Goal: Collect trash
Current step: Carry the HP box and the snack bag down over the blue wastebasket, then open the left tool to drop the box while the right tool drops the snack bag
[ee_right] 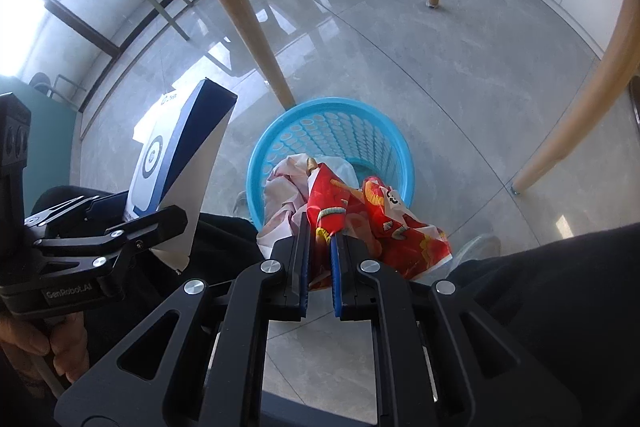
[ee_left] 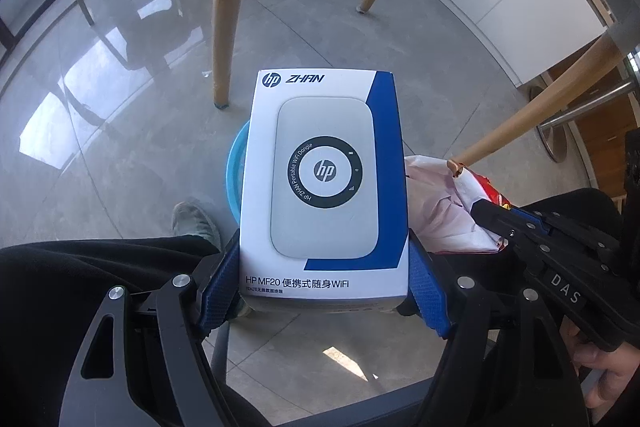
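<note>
The left claw (ee_left: 324, 279) grips a white-and-blue WiFi box (ee_left: 324, 179) by its two long sides between blue pads, the box standing out ahead of the claw and hiding most of the blue basket (ee_left: 234, 171) on the floor beyond it. The right claw (ee_right: 320, 267), nearly closed, pinches a crumpled red snack wrapper (ee_right: 384, 223) together with a pale plastic bag (ee_right: 286, 183); both hang just ahead of its tips, over the near rim of the same basket (ee_right: 332, 131), beside a wooden counter leg (ee_right: 240, 11).
</note>
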`<state>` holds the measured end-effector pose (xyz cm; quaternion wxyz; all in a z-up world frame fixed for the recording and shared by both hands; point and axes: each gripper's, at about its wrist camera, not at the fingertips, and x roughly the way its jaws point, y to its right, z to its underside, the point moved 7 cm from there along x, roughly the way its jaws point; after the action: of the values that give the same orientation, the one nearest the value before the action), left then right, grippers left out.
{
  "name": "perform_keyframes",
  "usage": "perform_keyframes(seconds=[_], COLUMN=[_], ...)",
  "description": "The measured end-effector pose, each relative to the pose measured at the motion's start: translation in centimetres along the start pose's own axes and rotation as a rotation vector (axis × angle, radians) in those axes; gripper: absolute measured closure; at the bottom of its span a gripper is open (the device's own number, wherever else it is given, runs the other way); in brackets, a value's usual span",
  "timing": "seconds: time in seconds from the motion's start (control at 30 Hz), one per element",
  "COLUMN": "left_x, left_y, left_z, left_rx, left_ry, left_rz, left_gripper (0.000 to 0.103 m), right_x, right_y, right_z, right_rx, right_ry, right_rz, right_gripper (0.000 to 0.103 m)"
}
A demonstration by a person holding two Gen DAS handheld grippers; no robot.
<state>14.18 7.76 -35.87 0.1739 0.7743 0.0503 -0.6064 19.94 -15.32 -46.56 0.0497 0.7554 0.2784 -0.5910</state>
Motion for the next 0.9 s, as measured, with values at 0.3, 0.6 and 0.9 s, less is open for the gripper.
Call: perform_keyframes(seconds=[0.3,0.6,0.9], left_x=[4.4,7.3,7.9], left_y=[-1.1,-1.6,-1.9], left_z=[-1.6,-2.4,-3.1], left_rx=[-0.042,-0.038,-0.031], left_ry=[-0.079,-0.144,-0.129], left_rz=[-0.032,-0.035,-0.038], left_gripper=[0.028,0.028,0.017], right_x=[4.8,9.3,11.8], right_y=[0.6,1.5,2.8], right_z=[-1.6,-2.7,-3.7], right_rx=[0.059,0.110,0.197], right_ry=[-0.072,-0.145,-0.169], right_rz=[-0.010,-0.003,-0.014], right_gripper=[0.095,0.095,0.074])
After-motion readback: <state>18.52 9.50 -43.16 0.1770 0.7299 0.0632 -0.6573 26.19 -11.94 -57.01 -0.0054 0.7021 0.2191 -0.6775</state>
